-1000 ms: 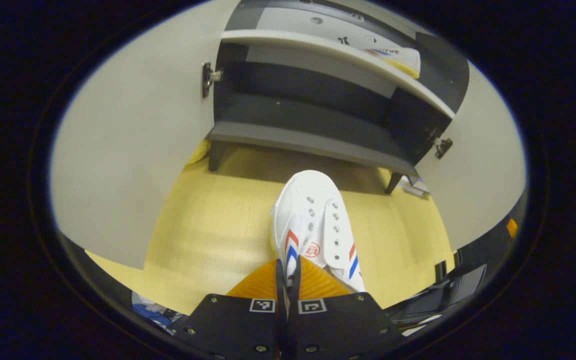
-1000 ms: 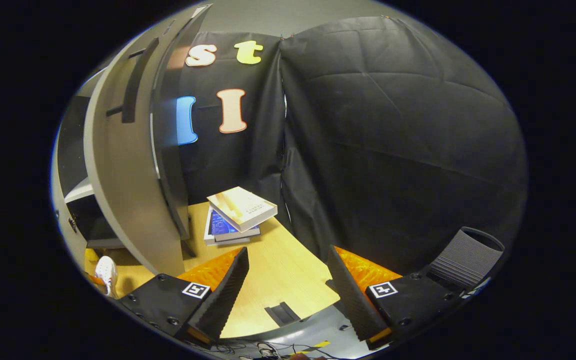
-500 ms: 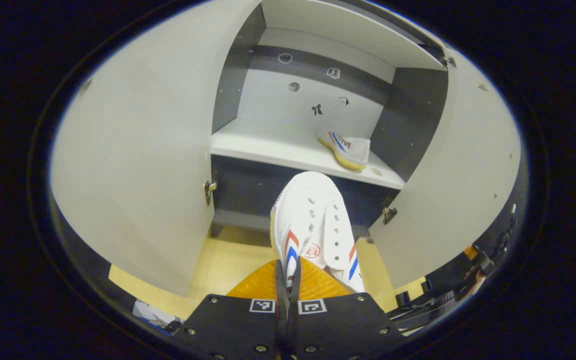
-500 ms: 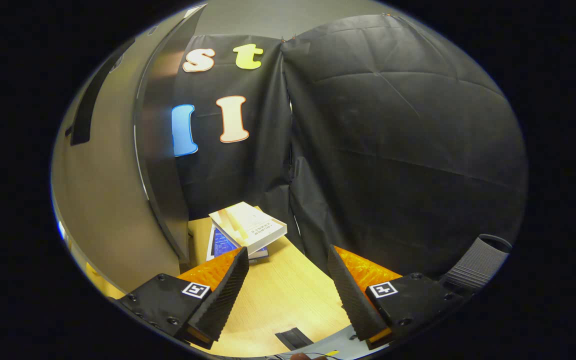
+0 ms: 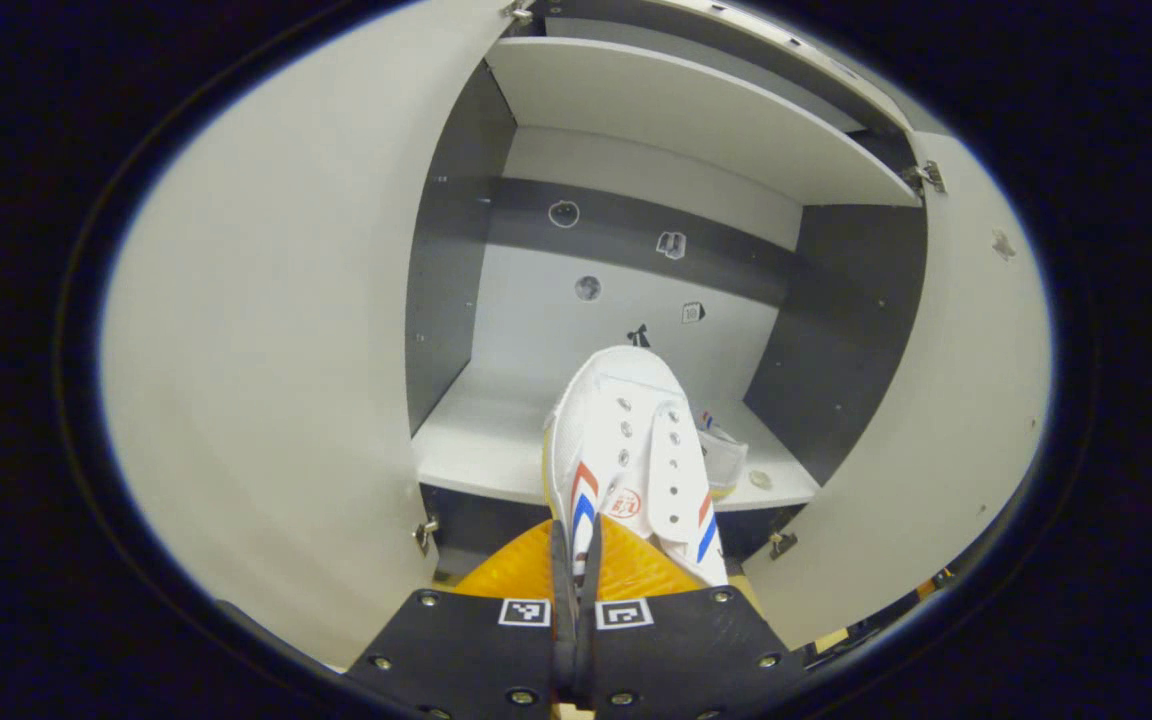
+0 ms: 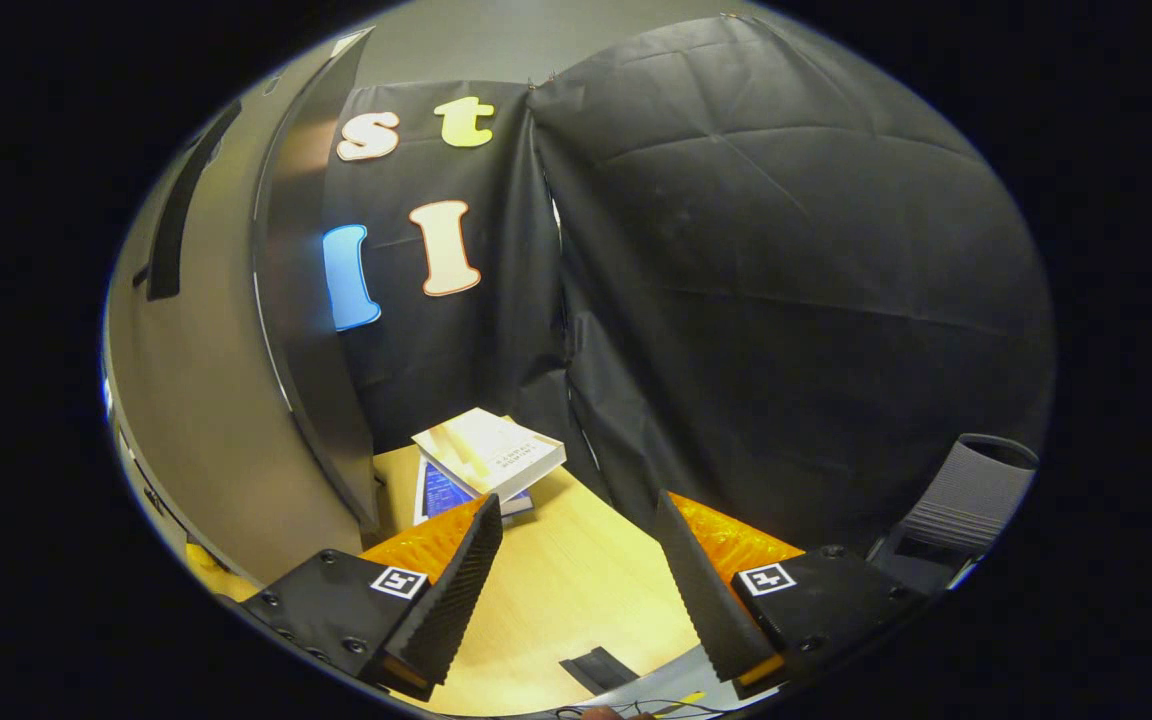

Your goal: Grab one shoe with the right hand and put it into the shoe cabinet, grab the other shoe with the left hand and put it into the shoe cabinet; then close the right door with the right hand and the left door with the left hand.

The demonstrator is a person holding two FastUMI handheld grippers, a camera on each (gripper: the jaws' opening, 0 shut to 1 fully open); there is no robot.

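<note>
Left gripper [image 5: 576,560] pinched tight on the heel edge of a white canvas shoe with red and blue stripes [image 5: 636,455], toe pointing into the grey two-door shoe cabinet [image 5: 636,290]. Raised within the last second from floor level to the pale middle shelf [image 5: 481,445]; release probably next. Beyond the toe, the other white shoe [image 5: 721,455] already shelved. Right gripper [image 6: 576,560] spread wide and empty, waiting beside the open right door [image 6: 226,400]; stacked books [image 6: 481,460] further off.
</note>
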